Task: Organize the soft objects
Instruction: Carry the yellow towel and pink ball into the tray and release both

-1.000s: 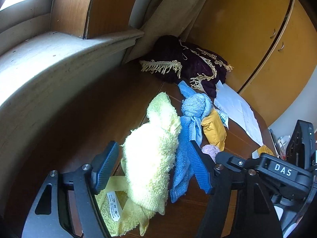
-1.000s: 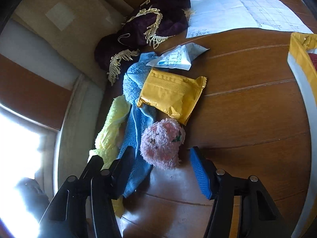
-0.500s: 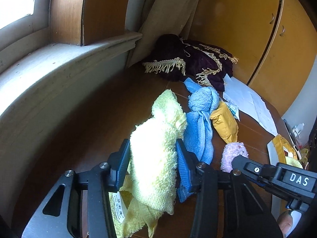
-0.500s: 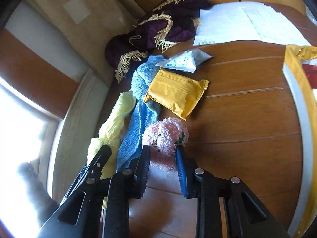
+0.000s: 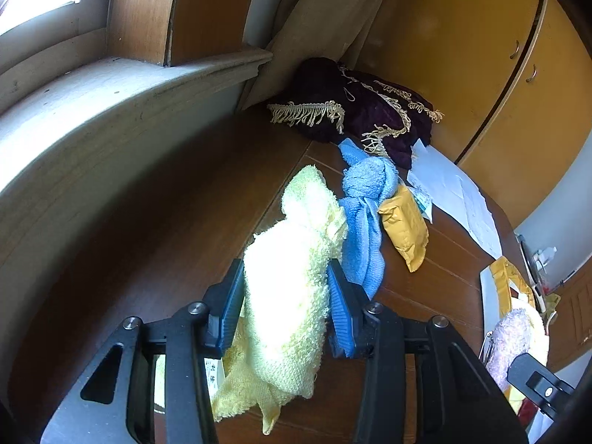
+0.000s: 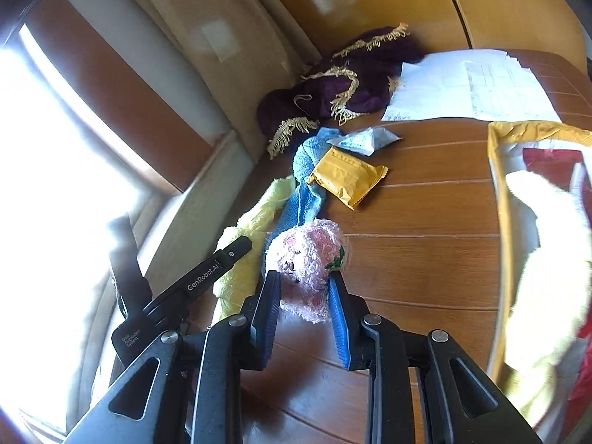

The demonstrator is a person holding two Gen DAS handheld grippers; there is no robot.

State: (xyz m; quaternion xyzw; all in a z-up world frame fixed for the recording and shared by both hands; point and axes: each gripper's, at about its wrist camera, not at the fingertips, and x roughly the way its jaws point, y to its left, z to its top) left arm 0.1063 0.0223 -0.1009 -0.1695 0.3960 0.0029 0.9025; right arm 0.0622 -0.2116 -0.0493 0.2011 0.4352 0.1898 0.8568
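A home room: wooden table (image 6: 425, 251) under a windowsill (image 5: 122, 85), yellow cupboards (image 5: 462, 37), curtain (image 5: 314, 18).

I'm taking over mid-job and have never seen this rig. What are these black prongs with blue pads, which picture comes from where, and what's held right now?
There is no robot arm: a person carries two handheld grippers, each with a fisheye camera looking along its two fingers. One picture is from the left gripper, clamped on a yellow towel. The other is from the right gripper, clamped on a pink plush toy. On the wooden table lie a blue towel, a yellow packet, a small white sachet, white papers and a dark purple fringed cloth. At the right edge sits a bag with pale fabric inside.
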